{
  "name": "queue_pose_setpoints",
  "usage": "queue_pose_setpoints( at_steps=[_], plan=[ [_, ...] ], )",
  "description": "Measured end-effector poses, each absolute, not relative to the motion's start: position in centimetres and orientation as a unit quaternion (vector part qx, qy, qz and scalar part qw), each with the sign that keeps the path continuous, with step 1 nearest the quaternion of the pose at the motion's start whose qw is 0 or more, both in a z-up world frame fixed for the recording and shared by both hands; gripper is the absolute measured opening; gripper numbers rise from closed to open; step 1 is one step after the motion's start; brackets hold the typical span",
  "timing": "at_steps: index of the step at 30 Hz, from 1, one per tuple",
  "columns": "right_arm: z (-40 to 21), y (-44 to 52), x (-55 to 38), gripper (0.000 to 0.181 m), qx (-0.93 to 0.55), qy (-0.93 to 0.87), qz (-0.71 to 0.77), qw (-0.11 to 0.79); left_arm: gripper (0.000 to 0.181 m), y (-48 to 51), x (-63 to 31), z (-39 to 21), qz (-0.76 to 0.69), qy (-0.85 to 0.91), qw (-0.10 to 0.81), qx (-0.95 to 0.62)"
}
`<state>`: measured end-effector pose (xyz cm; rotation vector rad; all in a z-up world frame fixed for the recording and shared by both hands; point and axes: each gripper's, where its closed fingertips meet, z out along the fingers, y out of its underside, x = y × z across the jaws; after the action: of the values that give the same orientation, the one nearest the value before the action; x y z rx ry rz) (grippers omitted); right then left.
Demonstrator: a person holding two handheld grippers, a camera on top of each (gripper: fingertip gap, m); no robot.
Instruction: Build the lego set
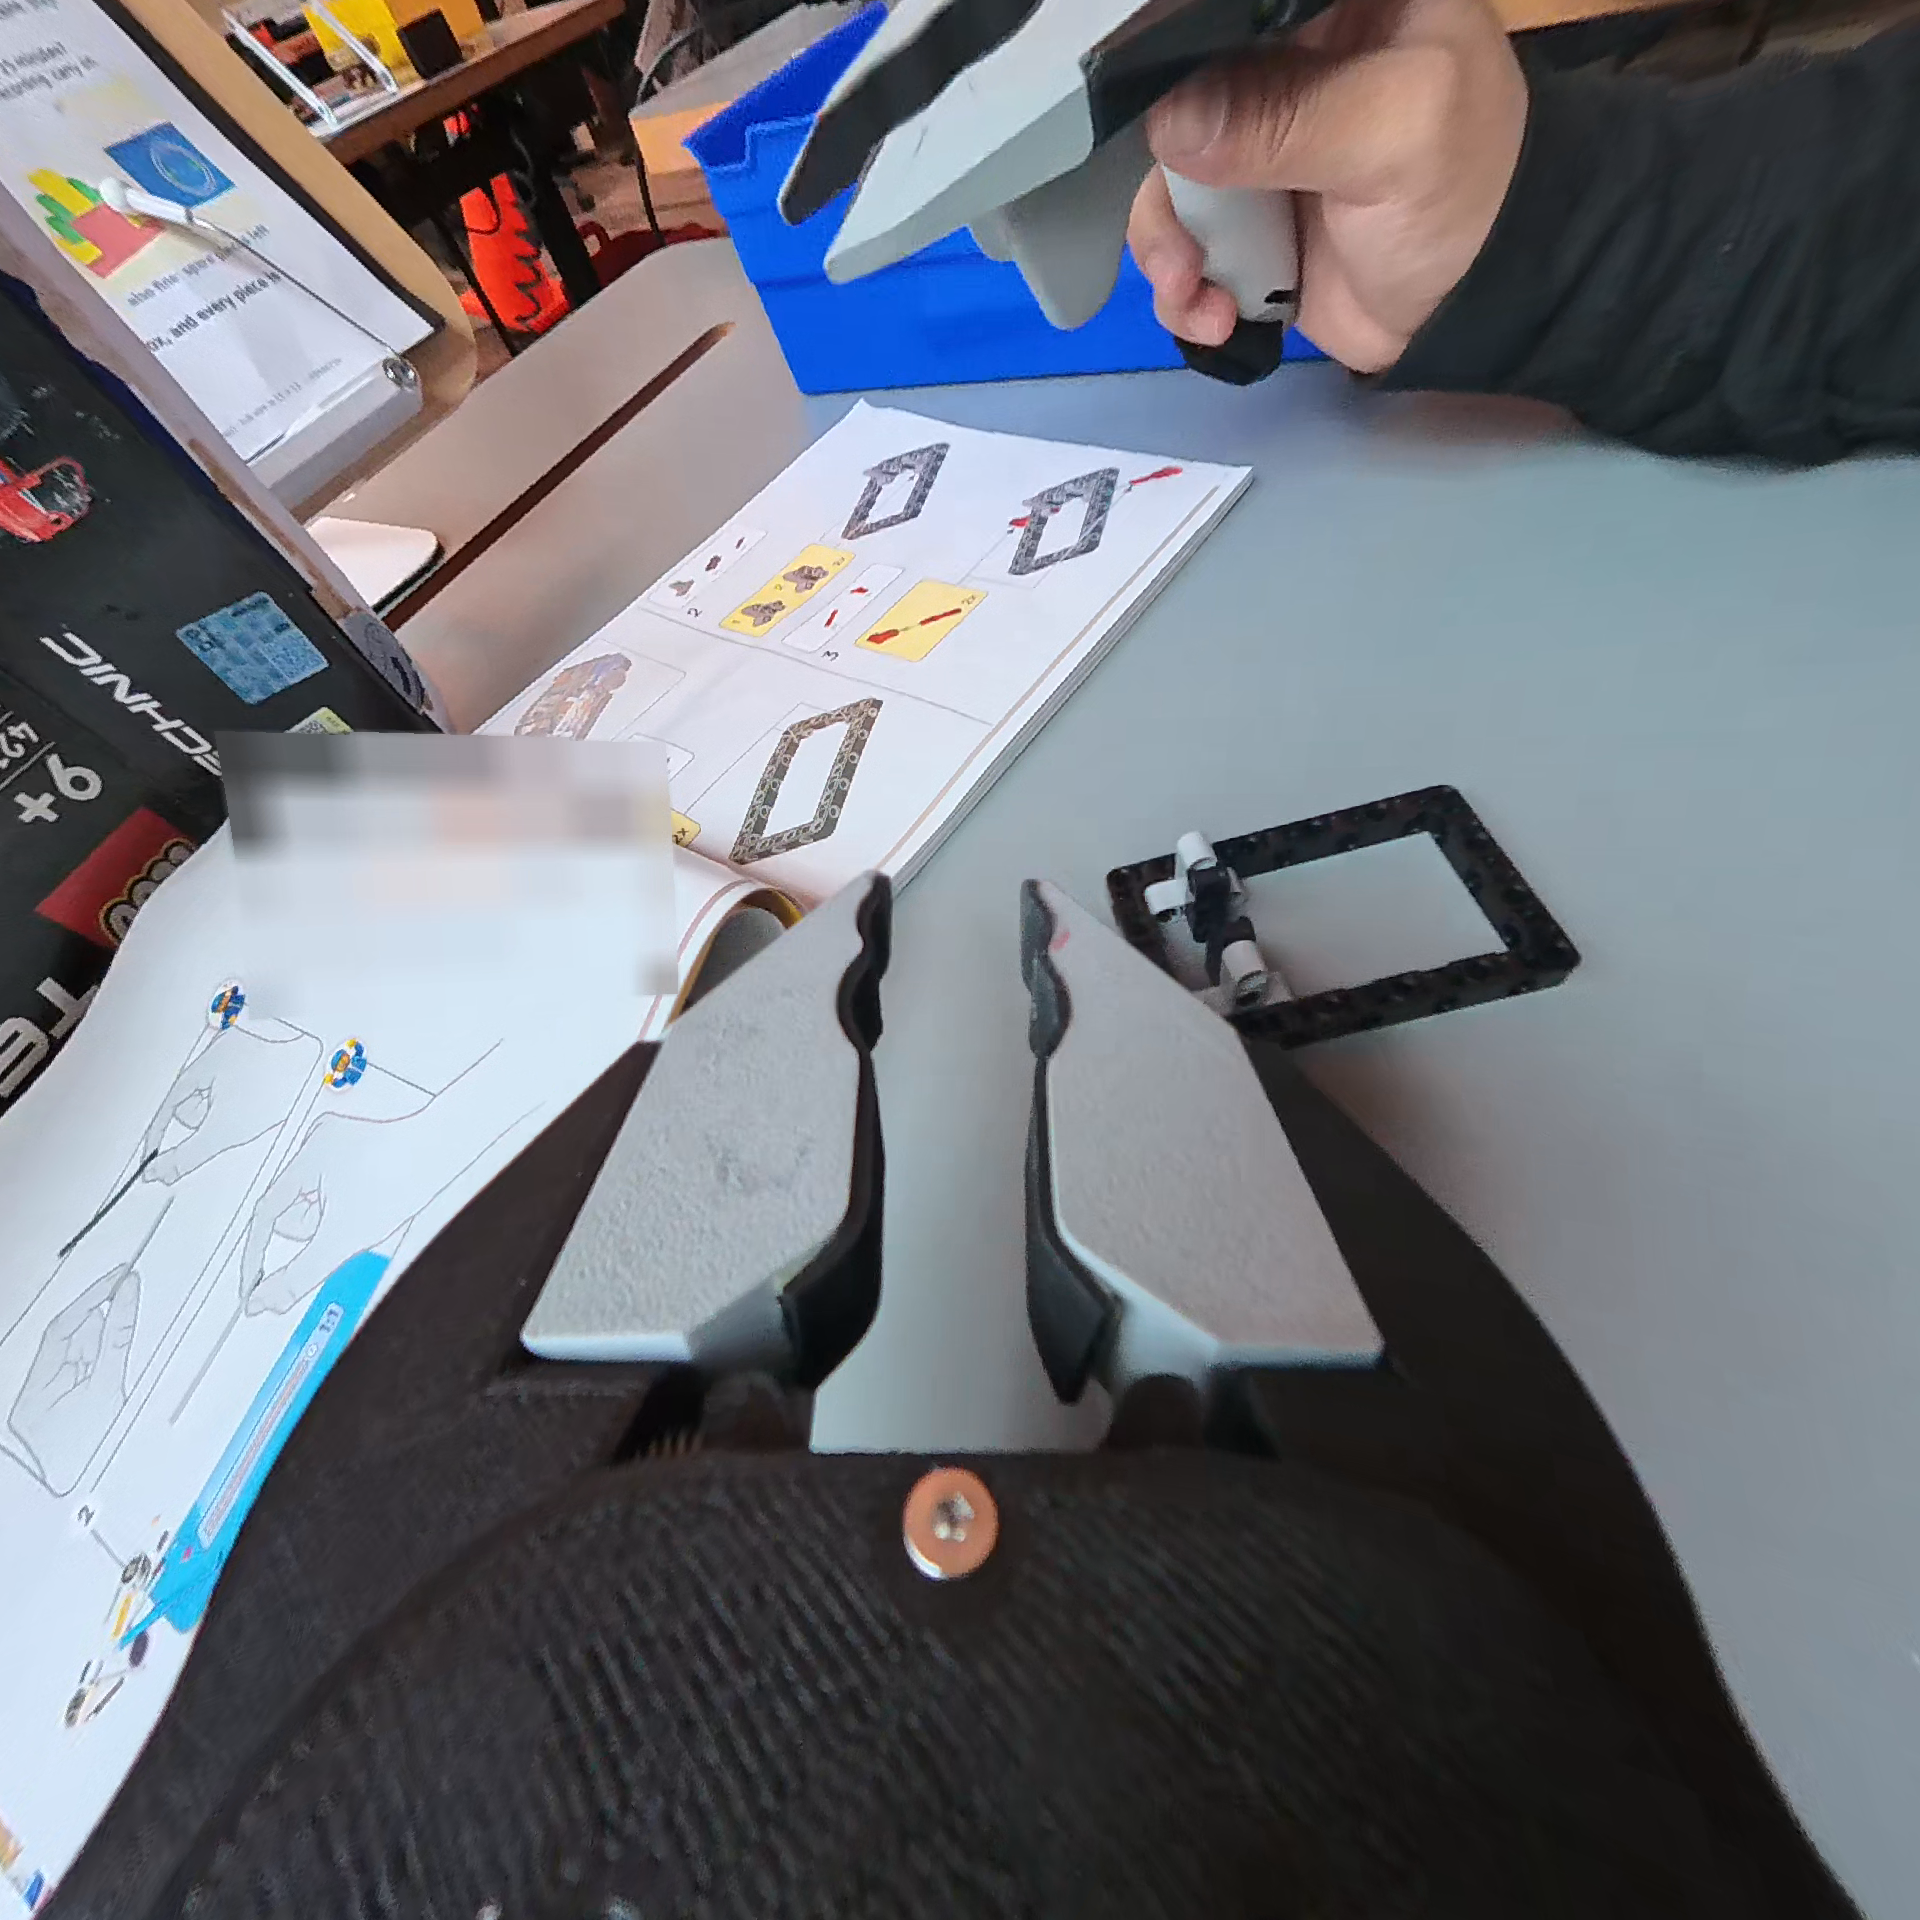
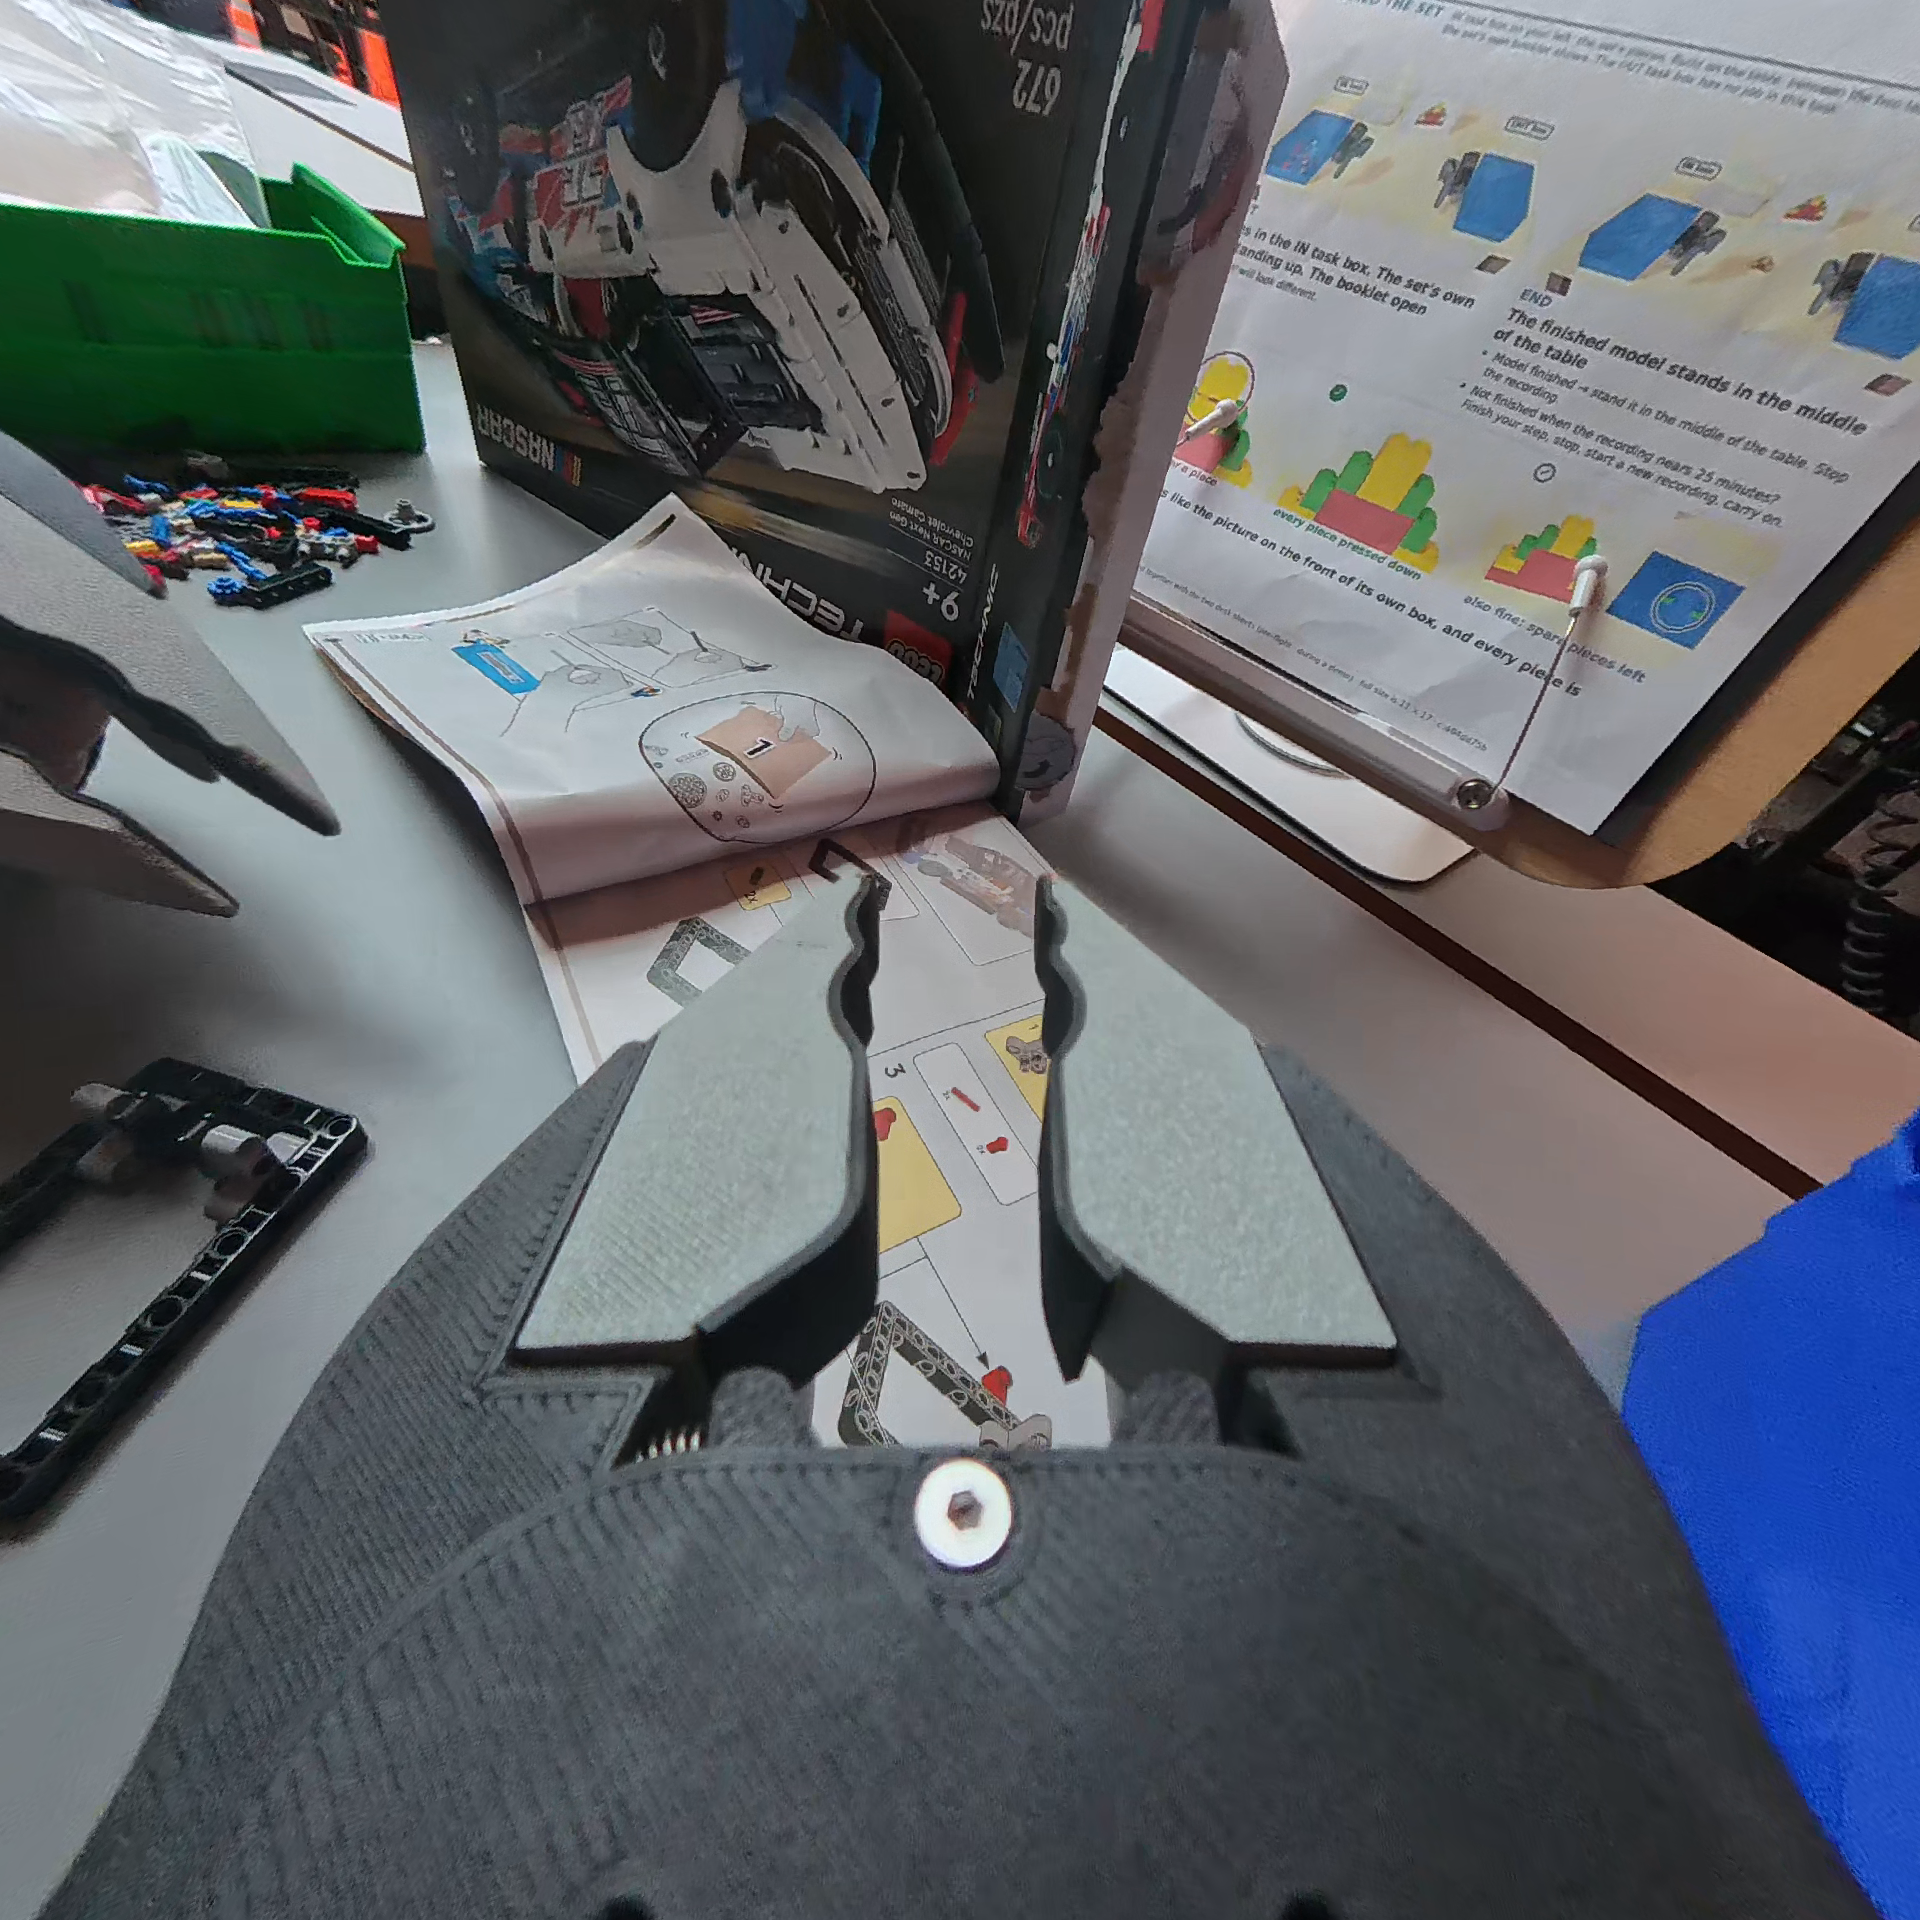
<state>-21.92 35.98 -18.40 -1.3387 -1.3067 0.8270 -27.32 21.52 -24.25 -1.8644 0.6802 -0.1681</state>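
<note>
left gripper (image 1: 956, 914): jaws parted, nothing held between them, pointed forward and low | right gripper (image 2: 956, 914): jaws parted, nothing gripped, tilted downward | right hand (image 1: 1340, 187): wrapped round the right gripper's grey handle, dark sleeve worn to the wrist

A mosaic patch is laid over part of the instruction booklet (image 1: 436, 935) in the left wrist view. The black frame (image 2: 156, 1247) is cut by the left edge in the right wrist view. The loose pieces (image 2: 249, 530) are too small to be sorted by kind. The blue bin (image 2: 1808, 1455) is cropped at the right edge. The left tool (image 2: 135, 727) is seen only in part, blurred.
</note>
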Motion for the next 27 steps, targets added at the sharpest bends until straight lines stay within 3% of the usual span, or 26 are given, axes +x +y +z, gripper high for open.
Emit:
queue_pose_setpoints(
  at_steps=[11, 27],
  plan=[
    [-18.6, 36.5, -22.0, 0.026, -0.562, -0.525, 0.37, 0.521, 0.0, 21.6, -28.1, -25.0, -0.046, 0.285, 0.526, -0.8],
    [-19.9, 35.2, -22.7, 0.006, -0.557, -0.564, 0.354, 0.497, 0.0, 22.0, -28.8, -25.0, -0.03, 0.278, 0.529, -0.801]
  ],
)
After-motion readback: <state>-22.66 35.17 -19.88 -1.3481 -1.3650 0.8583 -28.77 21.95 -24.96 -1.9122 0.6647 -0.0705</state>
